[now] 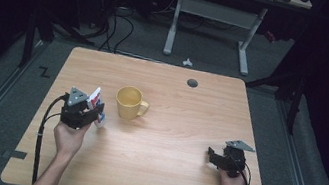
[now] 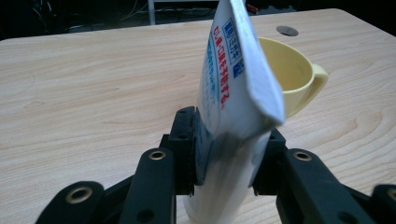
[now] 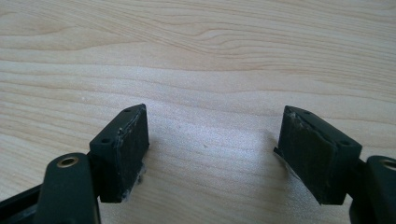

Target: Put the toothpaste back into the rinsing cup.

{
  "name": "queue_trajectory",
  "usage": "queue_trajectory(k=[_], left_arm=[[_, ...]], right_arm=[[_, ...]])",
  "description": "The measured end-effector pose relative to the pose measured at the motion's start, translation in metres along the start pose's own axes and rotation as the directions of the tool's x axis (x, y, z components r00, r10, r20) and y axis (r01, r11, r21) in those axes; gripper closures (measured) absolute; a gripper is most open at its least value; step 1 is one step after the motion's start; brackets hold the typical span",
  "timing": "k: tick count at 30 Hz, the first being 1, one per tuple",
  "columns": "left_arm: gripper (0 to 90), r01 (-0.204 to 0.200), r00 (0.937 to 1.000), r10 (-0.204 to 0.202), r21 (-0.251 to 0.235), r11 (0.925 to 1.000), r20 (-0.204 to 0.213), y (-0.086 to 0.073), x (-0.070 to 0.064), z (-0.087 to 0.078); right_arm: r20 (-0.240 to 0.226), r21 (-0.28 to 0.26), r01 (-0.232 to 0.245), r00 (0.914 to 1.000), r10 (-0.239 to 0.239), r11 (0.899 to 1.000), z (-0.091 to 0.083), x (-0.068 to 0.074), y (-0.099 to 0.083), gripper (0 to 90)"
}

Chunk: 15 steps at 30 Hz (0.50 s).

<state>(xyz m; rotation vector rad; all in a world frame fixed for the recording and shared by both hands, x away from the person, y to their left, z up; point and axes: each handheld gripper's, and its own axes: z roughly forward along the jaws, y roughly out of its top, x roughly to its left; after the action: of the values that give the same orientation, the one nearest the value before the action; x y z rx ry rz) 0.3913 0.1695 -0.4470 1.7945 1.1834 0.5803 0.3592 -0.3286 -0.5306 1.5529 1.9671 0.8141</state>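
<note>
left gripper clamped on toothpaste tube, right gripper idle and open

left gripper (image 1: 93, 113) has its jaws closed on a white toothpaste tube (image 1: 95, 104) with red and blue print. in the left gripper view the tube (image 2: 233, 116) stands roughly upright between the two black pads, crimped flat end up, leaning a bit toward the cup; its lower end drops out of frame, cap not clear there. pads grip it around the lower middle of the body.

the tube sits just left of the yellow cup (image 1: 129, 102), near but not touching in the high view. cup is upright, handle pointing right, looks empty. in the left gripper view the cup (image 2: 292, 77) is right behind the tube.

right gripper (image 1: 212, 157) is well apart, near the right front of the wooden table (image 1: 174, 175), jaws spread wide with nothing between them. right gripper view: both pads (image 3: 123, 149) over bare wood, slightly worn at the edges.

cable hole (image 1: 192, 83) near the far edge of the table.
</note>
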Motion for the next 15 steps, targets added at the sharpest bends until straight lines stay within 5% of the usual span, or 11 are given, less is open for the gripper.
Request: queue_trajectory(k=[15], left_arm=[[67.4,-0.002,0.9990,0.003,-0.012,0.9999,0.045,0.011,-0.003,-0.007]], right_arm=[[0.000,0.000,0.000,1.0000,0.000,1.000,0.000,0.000,0.000,24.6]])
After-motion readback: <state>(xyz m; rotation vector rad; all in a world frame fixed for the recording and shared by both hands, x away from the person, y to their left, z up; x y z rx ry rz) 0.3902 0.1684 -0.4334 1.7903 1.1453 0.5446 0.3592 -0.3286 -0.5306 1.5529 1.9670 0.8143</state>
